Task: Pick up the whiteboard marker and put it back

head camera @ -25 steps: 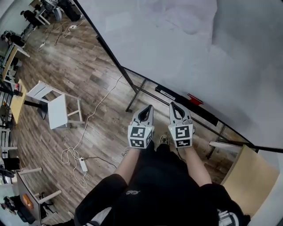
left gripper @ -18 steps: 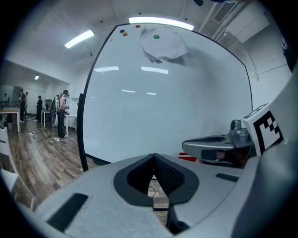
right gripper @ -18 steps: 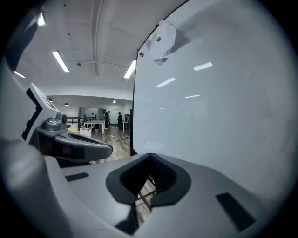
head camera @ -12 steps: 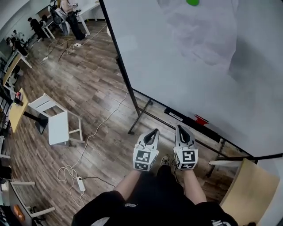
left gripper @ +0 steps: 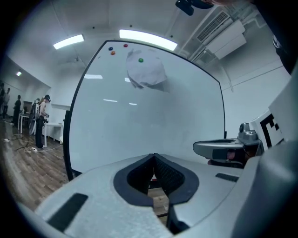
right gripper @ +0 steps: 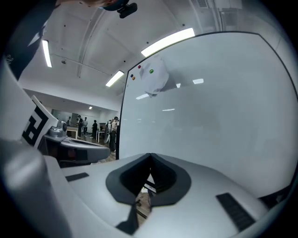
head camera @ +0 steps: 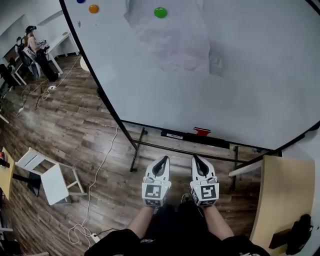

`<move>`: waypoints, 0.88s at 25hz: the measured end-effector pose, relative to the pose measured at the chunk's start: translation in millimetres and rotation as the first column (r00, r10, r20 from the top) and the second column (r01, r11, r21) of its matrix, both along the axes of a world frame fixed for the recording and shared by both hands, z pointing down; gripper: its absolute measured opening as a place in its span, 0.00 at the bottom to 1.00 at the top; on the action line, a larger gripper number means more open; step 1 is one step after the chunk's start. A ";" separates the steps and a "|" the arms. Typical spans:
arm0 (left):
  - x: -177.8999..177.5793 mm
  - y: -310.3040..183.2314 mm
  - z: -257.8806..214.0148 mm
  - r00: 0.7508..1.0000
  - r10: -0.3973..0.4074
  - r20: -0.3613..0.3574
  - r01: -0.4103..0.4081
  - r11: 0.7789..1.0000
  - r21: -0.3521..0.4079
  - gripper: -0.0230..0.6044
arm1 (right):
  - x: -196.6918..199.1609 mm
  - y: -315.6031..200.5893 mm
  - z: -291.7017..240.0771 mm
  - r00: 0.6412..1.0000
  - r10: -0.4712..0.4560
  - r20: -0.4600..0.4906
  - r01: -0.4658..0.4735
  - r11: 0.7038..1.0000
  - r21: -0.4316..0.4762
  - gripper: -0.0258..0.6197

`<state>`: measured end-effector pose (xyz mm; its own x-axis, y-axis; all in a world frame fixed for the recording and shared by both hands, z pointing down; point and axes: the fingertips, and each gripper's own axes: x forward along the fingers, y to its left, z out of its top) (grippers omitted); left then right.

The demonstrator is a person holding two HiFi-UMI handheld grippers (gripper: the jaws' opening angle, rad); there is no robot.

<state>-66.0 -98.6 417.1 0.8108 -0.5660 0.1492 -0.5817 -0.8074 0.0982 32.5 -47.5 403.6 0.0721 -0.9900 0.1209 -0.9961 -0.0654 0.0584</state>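
Both grippers are held side by side in front of the whiteboard, empty. My left gripper is shut, its black pads meeting at the tips in the left gripper view. The right gripper is shut too, pads together in the right gripper view. On the board's black tray, a short way beyond the jaws, sit a small red item and a dark bar with a white label. Both are too small to tell which, if either, is the marker.
A crumpled paper sheet hangs on the board under a green magnet; an orange magnet sits upper left. A wooden table stands at the right, a white stool and floor cable at the left. People stand far left.
Both grippers rose and stayed shut. The head view lifted, so more of the whiteboard, its magnets and the tray with the red item now lie straight ahead.
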 end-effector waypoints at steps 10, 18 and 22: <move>33.9 29.8 -37.3 0.999 0.017 -0.041 -0.014 0.998 0.060 0.05 | 24.6 33.5 -32.7 1.000 0.001 -0.007 -0.001 0.998 0.063 0.04; 50.5 37.5 -48.7 0.999 0.004 -0.038 -0.002 0.998 0.067 0.05 | 36.8 38.1 -38.6 0.999 -0.036 -0.012 0.037 0.997 0.070 0.04; 51.5 36.7 -55.9 0.999 -0.011 -0.052 0.015 0.996 0.083 0.05 | 34.5 34.1 -42.5 0.998 -0.058 -0.017 0.059 0.995 0.080 0.04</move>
